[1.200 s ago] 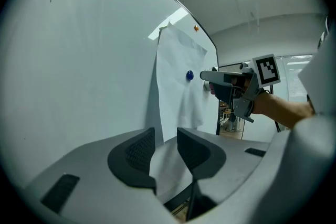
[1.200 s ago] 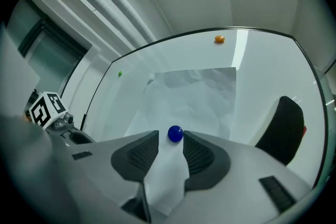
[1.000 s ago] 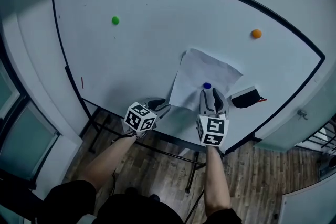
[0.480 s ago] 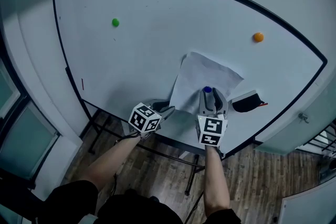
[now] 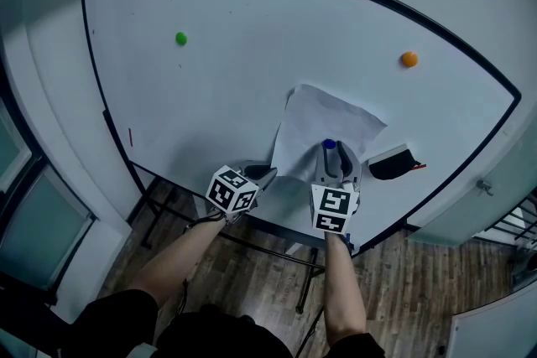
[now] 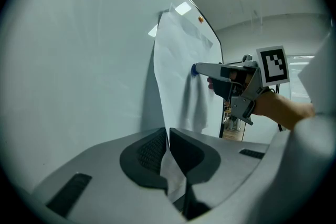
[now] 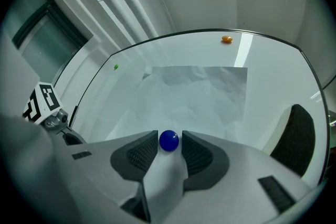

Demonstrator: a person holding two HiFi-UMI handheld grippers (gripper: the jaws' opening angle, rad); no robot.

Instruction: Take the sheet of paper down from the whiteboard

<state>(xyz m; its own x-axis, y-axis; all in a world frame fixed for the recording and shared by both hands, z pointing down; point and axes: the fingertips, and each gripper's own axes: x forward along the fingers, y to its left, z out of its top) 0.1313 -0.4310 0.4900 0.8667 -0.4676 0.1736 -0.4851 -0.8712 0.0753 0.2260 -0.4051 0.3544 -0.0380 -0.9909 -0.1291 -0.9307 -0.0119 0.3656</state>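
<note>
Paper [image 5: 331, 117] on whiteboard [image 5: 218, 71] | left tongs [image 6: 167, 138] clamp its lower corner | right tongs [image 7: 169, 148] pinch blue magnet [image 7: 168, 140] on it

Both forearms were extended from the 6 o'clock edge of the head view, the left forearm [image 5: 172, 257] angled toward 1 o'clock and the right forearm [image 5: 342, 285] toward 12, with the left gripper [image 5: 265, 175] clamped on a sheet of paper [image 5: 323, 117] and the right gripper [image 5: 334, 155] closed around a blue magnet [image 5: 329, 144].
</note>
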